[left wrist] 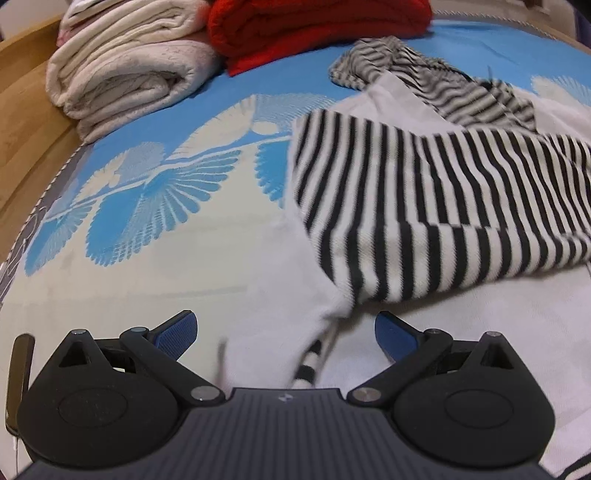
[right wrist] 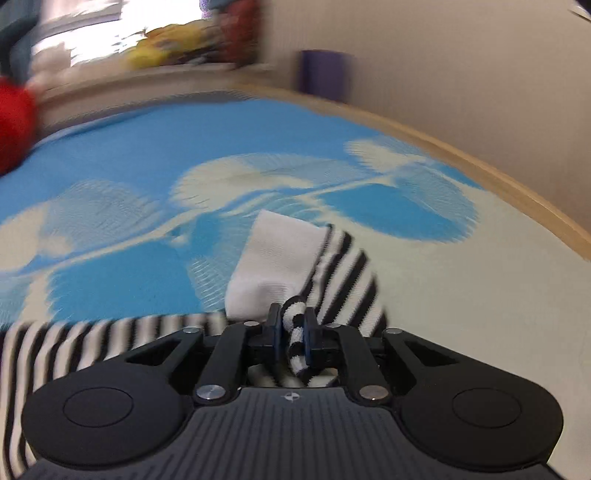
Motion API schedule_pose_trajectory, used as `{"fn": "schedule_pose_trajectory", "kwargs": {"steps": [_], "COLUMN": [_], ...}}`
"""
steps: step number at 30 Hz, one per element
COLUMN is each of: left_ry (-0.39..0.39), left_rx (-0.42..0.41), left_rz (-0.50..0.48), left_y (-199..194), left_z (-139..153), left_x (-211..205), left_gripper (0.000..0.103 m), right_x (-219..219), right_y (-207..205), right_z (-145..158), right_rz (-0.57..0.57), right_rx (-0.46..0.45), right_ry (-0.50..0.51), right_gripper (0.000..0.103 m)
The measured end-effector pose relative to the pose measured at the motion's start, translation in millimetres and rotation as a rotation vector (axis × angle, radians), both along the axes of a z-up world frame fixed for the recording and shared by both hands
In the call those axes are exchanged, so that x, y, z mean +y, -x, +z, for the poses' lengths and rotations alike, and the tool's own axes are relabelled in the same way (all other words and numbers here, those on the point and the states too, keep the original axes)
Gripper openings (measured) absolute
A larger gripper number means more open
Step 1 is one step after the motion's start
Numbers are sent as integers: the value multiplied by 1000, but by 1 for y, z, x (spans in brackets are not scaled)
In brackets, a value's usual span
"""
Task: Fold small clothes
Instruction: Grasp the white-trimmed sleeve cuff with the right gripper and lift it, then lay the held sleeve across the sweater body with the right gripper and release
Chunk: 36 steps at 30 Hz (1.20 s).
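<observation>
R claw (right wrist: 291, 328) is clamped on a bunched edge of the striped top (left wrist: 424, 206), which lies on the bed (left wrist: 155, 229) w/ a white panel under it. L claw (left wrist: 286, 332) gapes wide, nothing gripped. Carry the edge across low & taut; L should pin the fold line first.

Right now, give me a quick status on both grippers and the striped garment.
Left gripper open, empty, over the bed. Right gripper shut on striped garment, edge bunched between its fingers. Folded cream blanket and red cloth off to the side, not in the way.
</observation>
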<state>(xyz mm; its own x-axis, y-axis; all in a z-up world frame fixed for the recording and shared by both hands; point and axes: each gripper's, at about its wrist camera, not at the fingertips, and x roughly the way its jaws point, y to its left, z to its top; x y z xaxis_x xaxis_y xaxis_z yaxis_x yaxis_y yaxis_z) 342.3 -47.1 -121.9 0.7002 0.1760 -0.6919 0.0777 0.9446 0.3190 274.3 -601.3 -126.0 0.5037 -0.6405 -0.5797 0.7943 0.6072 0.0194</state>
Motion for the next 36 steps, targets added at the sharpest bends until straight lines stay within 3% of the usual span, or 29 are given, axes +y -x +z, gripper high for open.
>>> {"fn": "schedule_pose_trajectory", "kwargs": {"steps": [2, 4, 5, 7, 9, 12, 14, 17, 18, 19, 20, 21, 25, 27, 30, 33, 36], "left_ry": [37, 60, 55, -2, -18, 98, 186, 188, 186, 189, 195, 208, 275, 302, 347, 356, 344], "left_rx": [-28, -61, -86, -115, -105, -68, -67, -64, -59, -53, -47, -35, -9, -9, 18, 27, -2], "left_rz": [12, 16, 18, 47, 74, 129, 149, 179, 193, 208, 221, 231, 192, 171, 132, 96, 48], "left_y": [2, 3, 3, 1, -3, -7, -7, -8, -9, -10, -10, -10, -4, -1, 3, 11, 22], "left_z": [12, 23, 28, 32, 34, 43, 50, 51, 50, 50, 49, 49, 52, 55, 56, 56, 61], "left_x": [6, 12, 14, 18, 24, 44, 55, 61, 63, 67, 70, 73, 75, 70, 58, 48, 40], "left_gripper": [103, 103, 103, 103, 103, 103, 103, 103, 103, 103, 103, 103, 103, 103, 103, 103, 103], "right_x": [-10, -21, -22, -4, 43, 156, 234, 356, 394, 422, 445, 456, 423, 386, 335, 281, 246], "right_y": [16, 37, 42, 38, 25, 4, -6, -34, -43, -48, -48, -38, 12, 46, 86, 109, 110], "right_z": [20, 46, 56, 77, 108, 154, 165, 144, 126, 110, 95, 84, 80, 85, 97, 92, 81], "right_rz": [-81, -132, -128, -73, 62, 363, 540, 772, 850, 901, 923, 933, 962, 887, 718, 562, 425], "right_rx": [-80, -197, -243, -264, -289, -314, -342, -280, -220, -118, -31, -4, 42, 50, 19, -26, -64], "right_ry": [-37, -146, -195, -184, -148, -68, -80, -173, -206, -216, -212, -203, -207, -137, -126, -204, -350], "right_gripper": [11, 11, 11, 11, 11, 11, 11, 17, 25, 53, 63, 60, 61, 66, 68, 67, 63]}}
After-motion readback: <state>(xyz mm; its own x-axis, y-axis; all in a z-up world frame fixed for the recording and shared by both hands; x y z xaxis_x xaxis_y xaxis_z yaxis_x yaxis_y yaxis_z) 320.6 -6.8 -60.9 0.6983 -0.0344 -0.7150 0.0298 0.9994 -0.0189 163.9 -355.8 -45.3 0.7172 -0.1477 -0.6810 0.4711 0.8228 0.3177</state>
